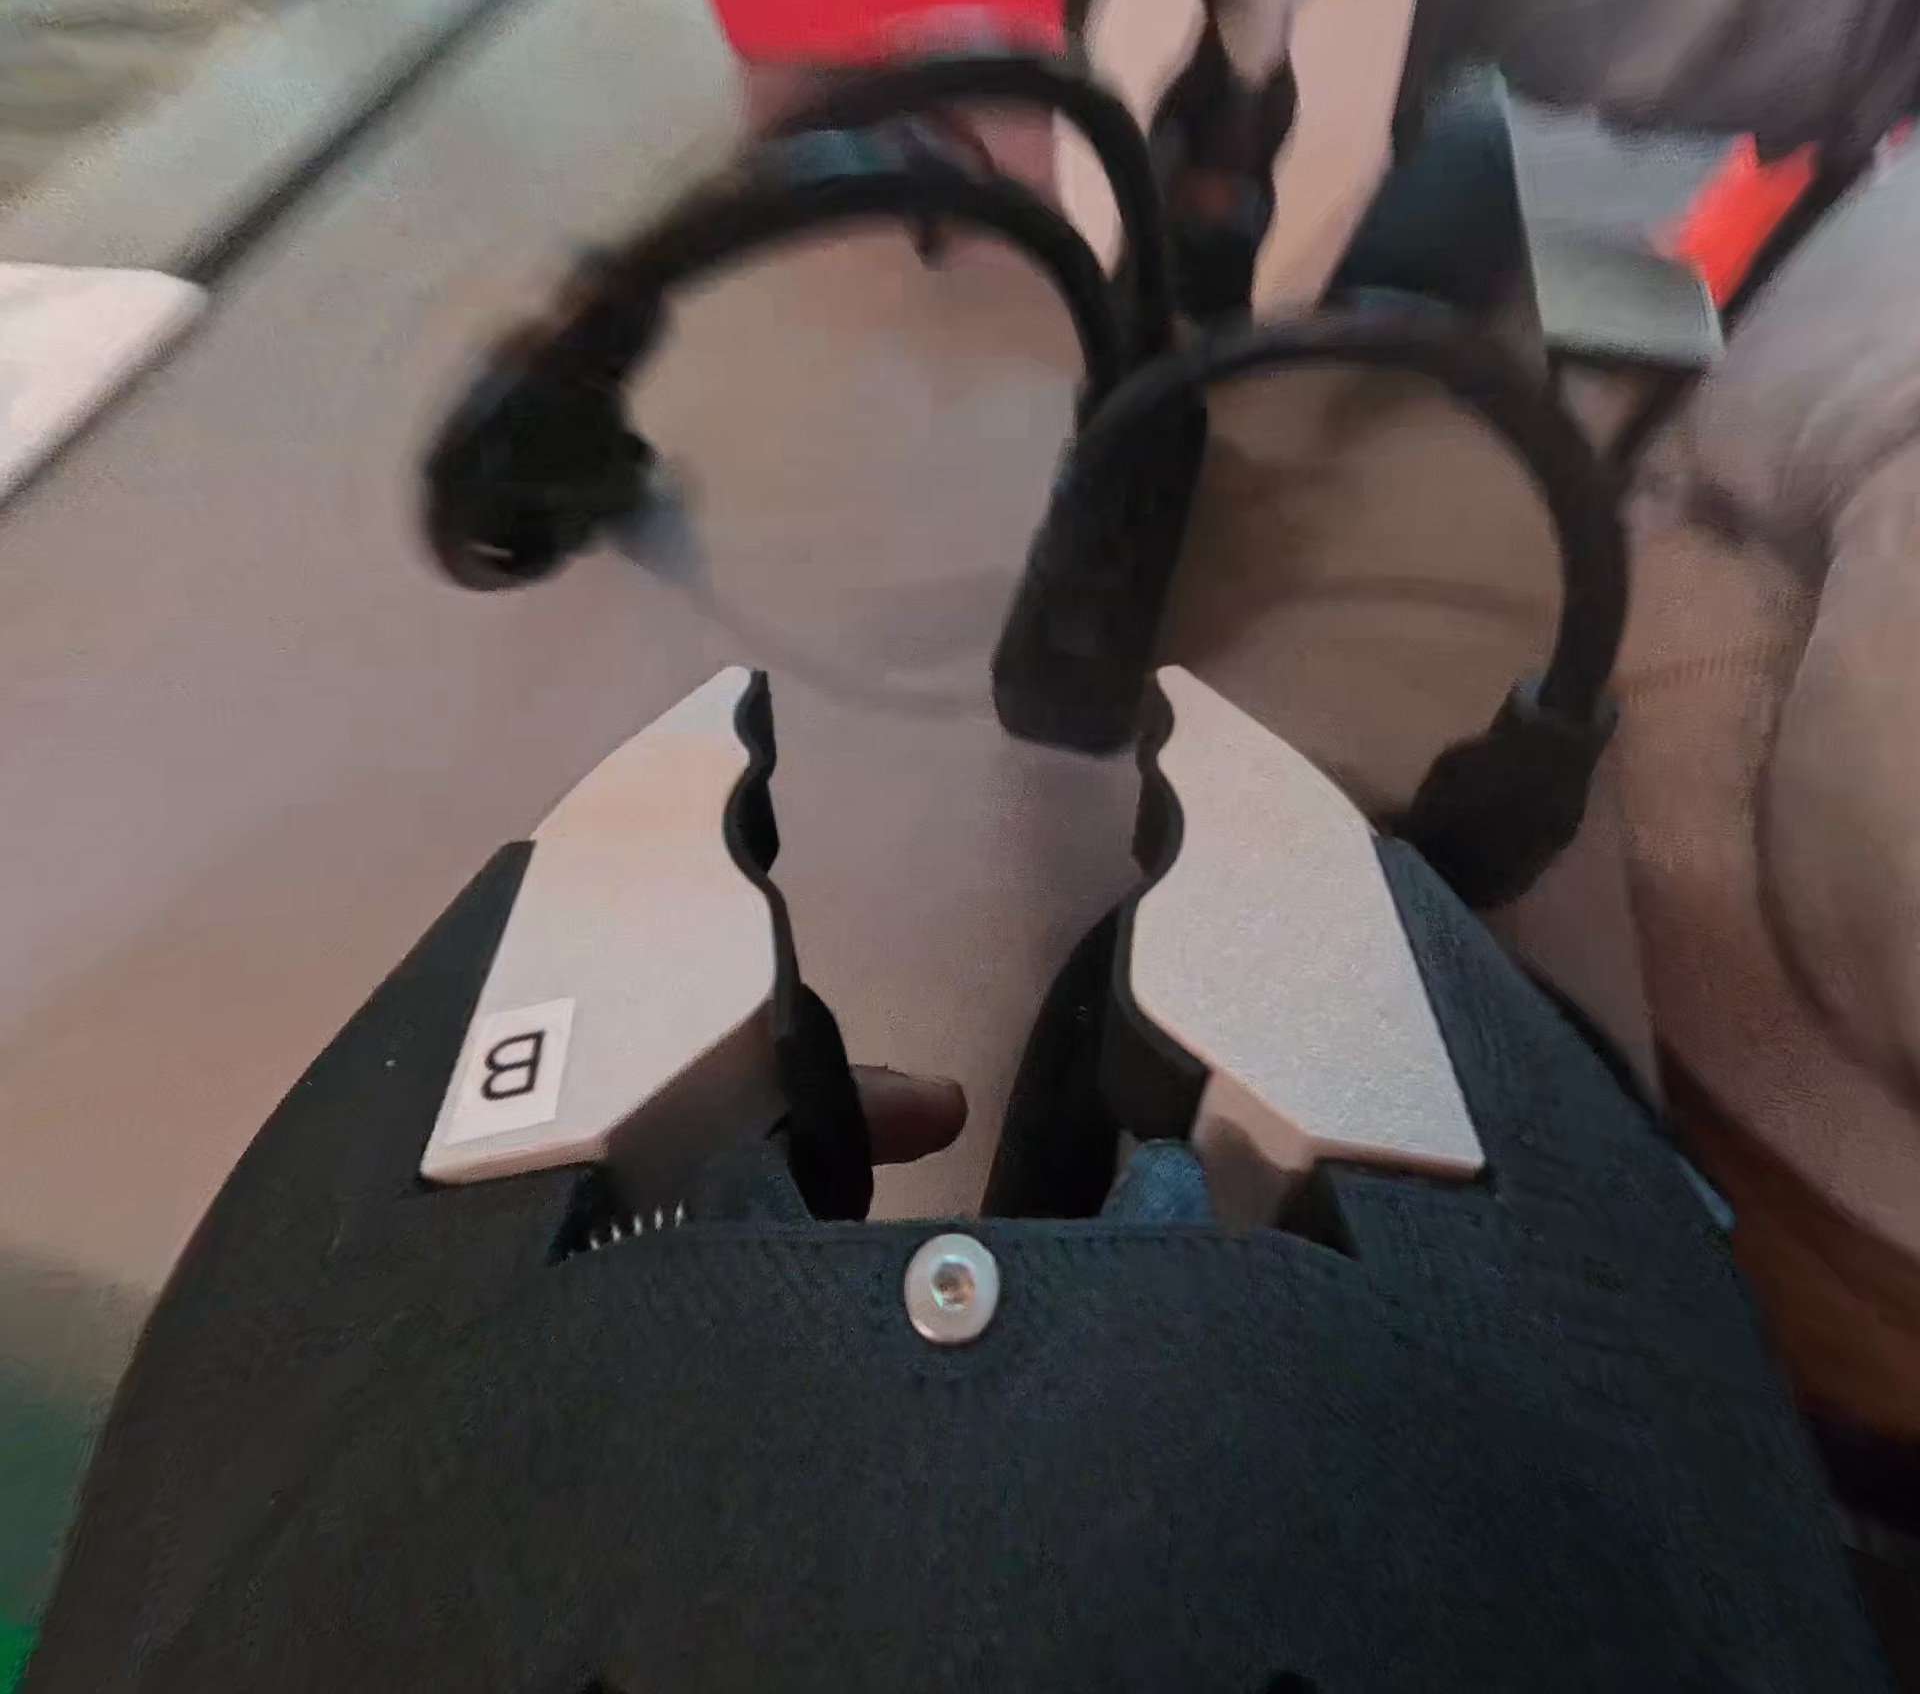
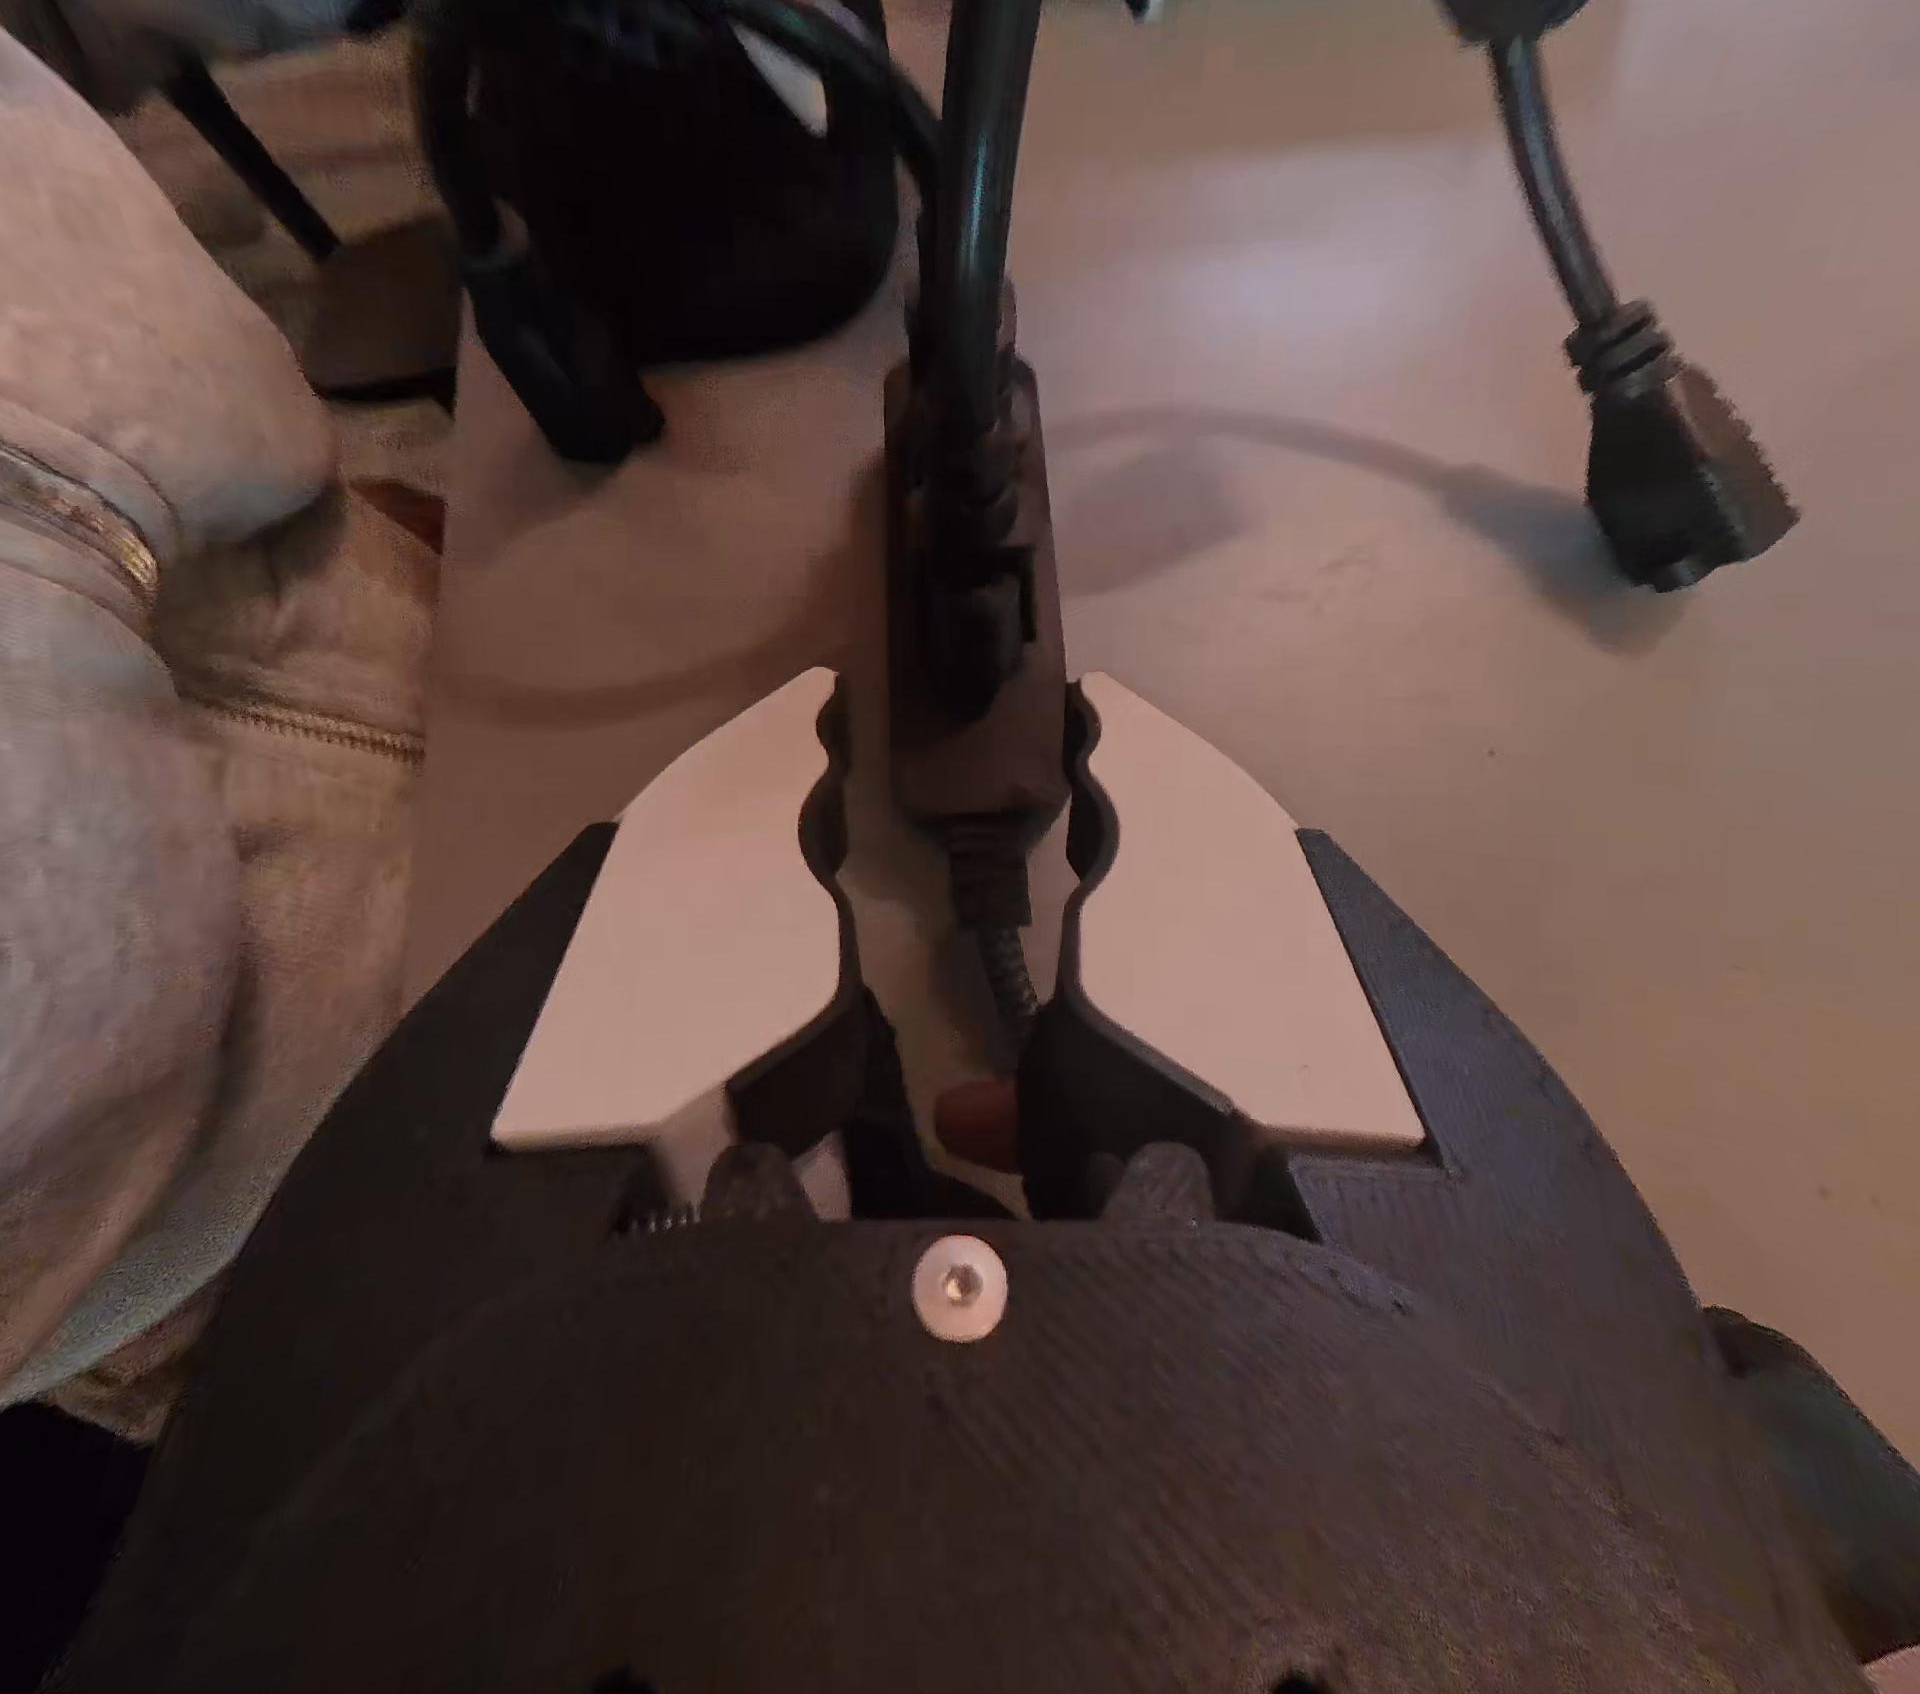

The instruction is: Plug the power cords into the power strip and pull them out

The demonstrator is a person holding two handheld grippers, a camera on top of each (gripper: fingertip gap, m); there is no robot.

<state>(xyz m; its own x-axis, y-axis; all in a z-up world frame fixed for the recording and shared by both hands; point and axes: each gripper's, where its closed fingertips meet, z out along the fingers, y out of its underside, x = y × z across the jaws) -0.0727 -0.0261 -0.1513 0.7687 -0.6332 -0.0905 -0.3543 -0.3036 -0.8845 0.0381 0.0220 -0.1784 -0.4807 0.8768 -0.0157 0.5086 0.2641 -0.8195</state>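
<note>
Jaws of the left gripper [image 1: 954, 813] are spread w/ nothing held. Jaws of the right gripper [image 2: 958, 803] are set round a black plug [image 2: 971, 605]; pinching can't be told.

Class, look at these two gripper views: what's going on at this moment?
A person works two handheld grippers over a beige table strewn with black power cords. The right gripper has a dark connector block with a black cord between its fingers, though a firm grip isn't clear. The left gripper is open and empty, close to a black plug. Another loose plug lies to the right. No power strip is clearly visible.
</note>
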